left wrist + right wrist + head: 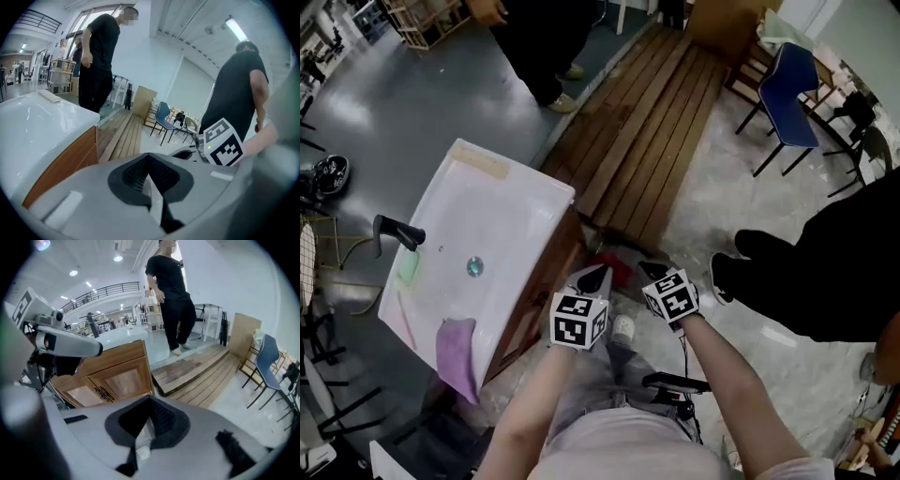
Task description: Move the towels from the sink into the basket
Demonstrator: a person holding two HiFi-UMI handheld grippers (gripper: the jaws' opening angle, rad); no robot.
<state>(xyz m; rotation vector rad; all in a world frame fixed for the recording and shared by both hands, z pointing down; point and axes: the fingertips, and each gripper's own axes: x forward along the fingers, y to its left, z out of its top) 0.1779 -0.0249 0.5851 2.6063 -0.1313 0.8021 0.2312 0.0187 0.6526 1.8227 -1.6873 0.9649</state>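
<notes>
While looking steeply down from the wearer's head, takes in a white sink point(502, 202) set on a wooden cabinet point(546, 281) at the left of the picture. Holds two pieces of cloth in the basin. Places a purple towel point(457, 352) at the near end, draped up against the near rim. Places a smaller pale green cloth point(408, 267) at the far-left side, just beside a black faucet point(397, 231). Marks the middle of the basin with a round metal drain point(475, 267), apart from both cloths. Brings the left claw point(594, 277) and the right claw point(653, 272) side by side low in the centre, just off the sink's right edge and over the floor. Carries a black-and-white marker cube behind each one, on a bare forearm reaching up from the bottom of the frame. Finds both claws clenched, tips pressed together with nothing between them, as each claw's own view makes plain. Keeps both well apart from the purple towel and touching no cloth. Looks along the left claw past the sink's white edge and the cabinet side. Looks along the right claw toward the cabinet's panelled doors. Fills the upper middle with a slatted wooden platform point(642, 131), with a blue chair point(794, 89) beyond it at the upper right. Includes one person in black point(534, 37) standing at the top edge and another person in dark trousers point(825, 281) at the right.
</notes>
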